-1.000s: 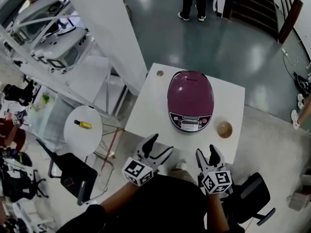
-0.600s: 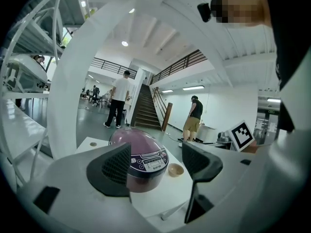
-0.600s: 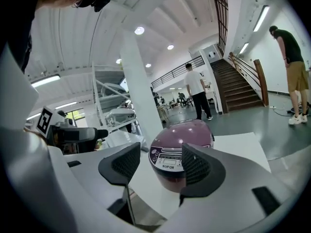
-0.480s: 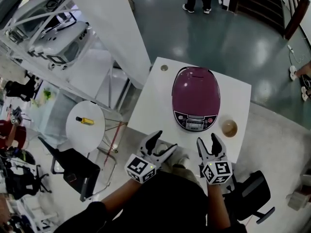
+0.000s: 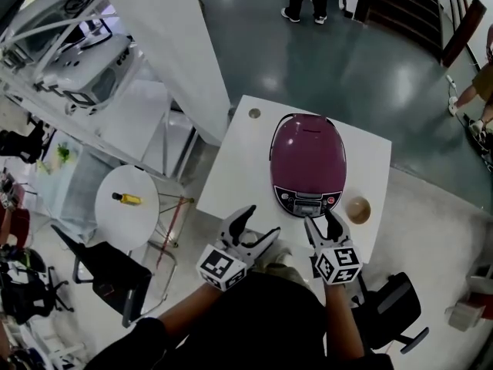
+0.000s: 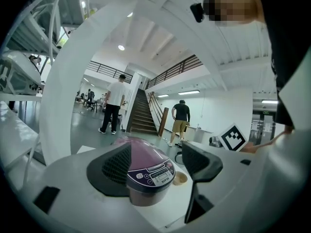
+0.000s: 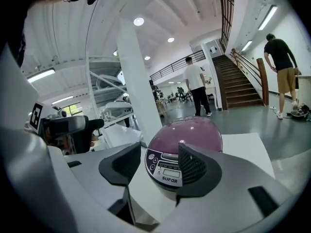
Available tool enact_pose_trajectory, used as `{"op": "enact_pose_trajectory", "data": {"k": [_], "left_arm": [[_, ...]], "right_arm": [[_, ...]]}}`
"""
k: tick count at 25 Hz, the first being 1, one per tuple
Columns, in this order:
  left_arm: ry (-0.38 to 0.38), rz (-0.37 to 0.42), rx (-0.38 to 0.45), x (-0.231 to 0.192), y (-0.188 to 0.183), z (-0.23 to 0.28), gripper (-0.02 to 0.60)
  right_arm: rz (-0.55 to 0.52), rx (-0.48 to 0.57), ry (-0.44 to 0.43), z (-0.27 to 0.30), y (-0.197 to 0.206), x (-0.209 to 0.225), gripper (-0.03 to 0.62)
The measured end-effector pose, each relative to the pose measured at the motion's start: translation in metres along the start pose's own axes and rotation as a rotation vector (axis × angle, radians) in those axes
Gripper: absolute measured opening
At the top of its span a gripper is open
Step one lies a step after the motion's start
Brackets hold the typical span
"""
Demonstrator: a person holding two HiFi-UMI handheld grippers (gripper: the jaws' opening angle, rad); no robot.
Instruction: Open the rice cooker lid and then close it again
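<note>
**Rice cooker** (image 5: 308,164): plum-coloured, domed, standing mid-worktop. Its lid (image 5: 306,149) is down and seated. The control panel (image 5: 306,201) faces the person, and a dark carry handle arcs round the far side.

**Worktop** (image 5: 235,172): white and square. It also carries a small tan bowl (image 5: 347,209) just beside the cooker's front right, and a small round item (image 5: 254,114) at the far left corner, too small to identify.

**Right claw** (image 5: 321,220): jaws spread, nothing held. It sits near the worktop's front edge, just short of the control panel, which is framed between the jaws in the right gripper view.

**Left claw** (image 5: 259,223): jaws spread and empty, off the front left of the cooker and apart from it.

**Surroundings**: a round side table (image 5: 115,214) with a yellow object (image 5: 127,199) on it, well apart on the left.

**Step in hand**: the approach. Opening has not begun.

**Next move**: probably the right claw closing on the lid's front edge above the panel. The release catch should be there, though it cannot be made out. The claw would press or lift it so the lid swings back.
</note>
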State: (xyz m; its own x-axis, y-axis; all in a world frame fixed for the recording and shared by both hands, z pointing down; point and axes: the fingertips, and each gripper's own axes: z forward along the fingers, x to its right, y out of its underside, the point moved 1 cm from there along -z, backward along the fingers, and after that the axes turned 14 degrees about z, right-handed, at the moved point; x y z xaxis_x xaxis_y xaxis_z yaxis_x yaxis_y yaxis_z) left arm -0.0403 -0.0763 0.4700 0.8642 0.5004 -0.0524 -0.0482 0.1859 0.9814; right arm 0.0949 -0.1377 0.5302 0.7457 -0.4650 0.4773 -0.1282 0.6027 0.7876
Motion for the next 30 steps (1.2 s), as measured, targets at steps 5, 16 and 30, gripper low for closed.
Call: {"op": "enact_pose_trajectory", "data": {"k": [5, 16, 30], "left_arm": [[-0.006, -0.014, 0.035, -0.016, -0.006, 0.002, 0.304], [-0.043, -0.030, 0.067, -0.055, -0.011, 0.000, 0.303], [-0.008, -0.061, 0.069, -0.077, -0.006, 0.004, 0.303]], "right_arm": [[-0.037, 0.005, 0.023, 0.012, -0.008, 0.001, 0.046], [-0.075, -0.078, 0.102, 0.046, 0.003, 0.011, 0.003], [-0.090, -0.200, 0.179, 0.080, 0.031, 0.034, 0.002]]}}
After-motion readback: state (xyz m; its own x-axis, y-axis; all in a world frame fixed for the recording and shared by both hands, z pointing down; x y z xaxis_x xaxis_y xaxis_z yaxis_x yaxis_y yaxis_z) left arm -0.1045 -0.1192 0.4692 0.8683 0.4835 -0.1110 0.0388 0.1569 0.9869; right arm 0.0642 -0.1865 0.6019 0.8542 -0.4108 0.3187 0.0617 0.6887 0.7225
